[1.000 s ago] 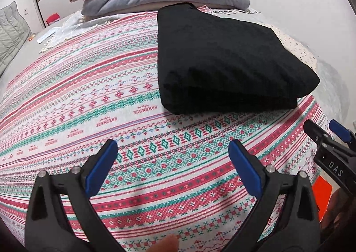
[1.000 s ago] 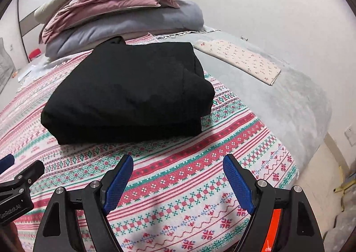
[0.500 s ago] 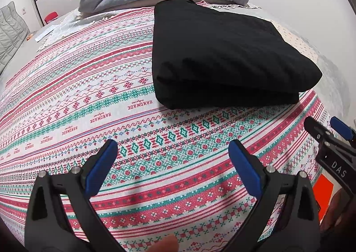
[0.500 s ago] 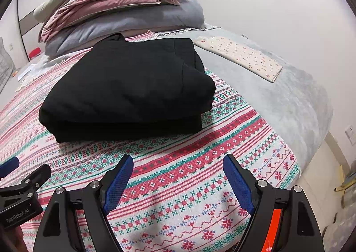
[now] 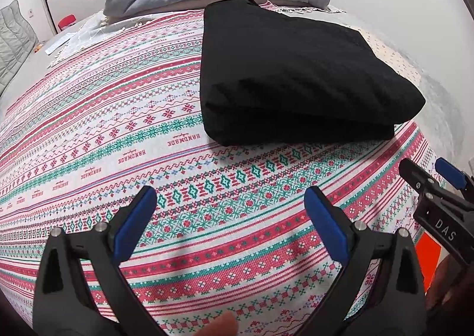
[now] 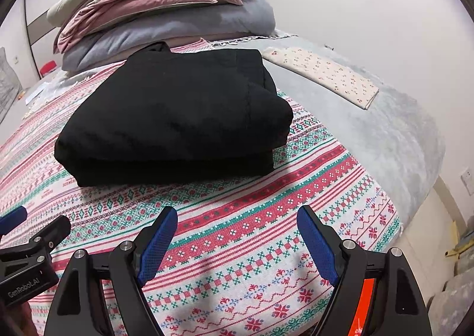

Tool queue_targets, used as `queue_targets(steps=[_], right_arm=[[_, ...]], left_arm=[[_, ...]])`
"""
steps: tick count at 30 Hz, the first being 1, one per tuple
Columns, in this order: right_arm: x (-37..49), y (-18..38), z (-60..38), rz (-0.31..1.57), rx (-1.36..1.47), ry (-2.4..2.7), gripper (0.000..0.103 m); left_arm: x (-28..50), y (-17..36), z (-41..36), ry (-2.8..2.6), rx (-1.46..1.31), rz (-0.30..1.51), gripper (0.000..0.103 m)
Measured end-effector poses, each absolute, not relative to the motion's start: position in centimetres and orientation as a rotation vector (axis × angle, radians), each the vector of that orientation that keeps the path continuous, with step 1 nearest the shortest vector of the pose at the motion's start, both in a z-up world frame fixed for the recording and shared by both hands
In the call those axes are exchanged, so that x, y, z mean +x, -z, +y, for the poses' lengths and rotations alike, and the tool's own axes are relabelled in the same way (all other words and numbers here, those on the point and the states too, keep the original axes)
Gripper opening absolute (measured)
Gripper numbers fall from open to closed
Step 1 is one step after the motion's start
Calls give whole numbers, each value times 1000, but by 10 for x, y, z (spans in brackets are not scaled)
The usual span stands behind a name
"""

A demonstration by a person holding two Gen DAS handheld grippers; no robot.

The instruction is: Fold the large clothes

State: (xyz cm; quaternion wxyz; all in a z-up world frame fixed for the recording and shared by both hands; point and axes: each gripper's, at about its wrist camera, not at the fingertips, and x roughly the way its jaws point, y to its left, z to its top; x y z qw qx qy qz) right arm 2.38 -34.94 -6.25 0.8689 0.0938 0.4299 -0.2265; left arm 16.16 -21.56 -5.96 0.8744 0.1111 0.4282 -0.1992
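Left wrist view: left gripper (image 5: pixel 229 211) and right gripper (image 6: pixel 237 235) hover spread, empty; black garment (image 5: pixel 290 75) at twelve o'clock looks fully folded; next probably setting it aside.

Two wrist cameras look forward and downward over a bed (image 5: pixel 89 134), close above it; both share the folded black garment (image 5: pixel 296 78), seen from neighbouring angles.

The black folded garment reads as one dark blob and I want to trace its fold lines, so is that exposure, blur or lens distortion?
Left wrist view: black folded garment sharp but underexposed, weave barely visible; patterned blanket bulges from fisheye. Right wrist view: same dark mass, only faint creases; soft shadows under the right gripper; white wall bright, no glare.
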Motion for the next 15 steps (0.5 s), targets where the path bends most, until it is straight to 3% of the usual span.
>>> queue_targets(steps=[15], right_arm=[[24,59,-347,899,188,473,84]], left_arm=[[162,59,-215,415,226,899,99]])
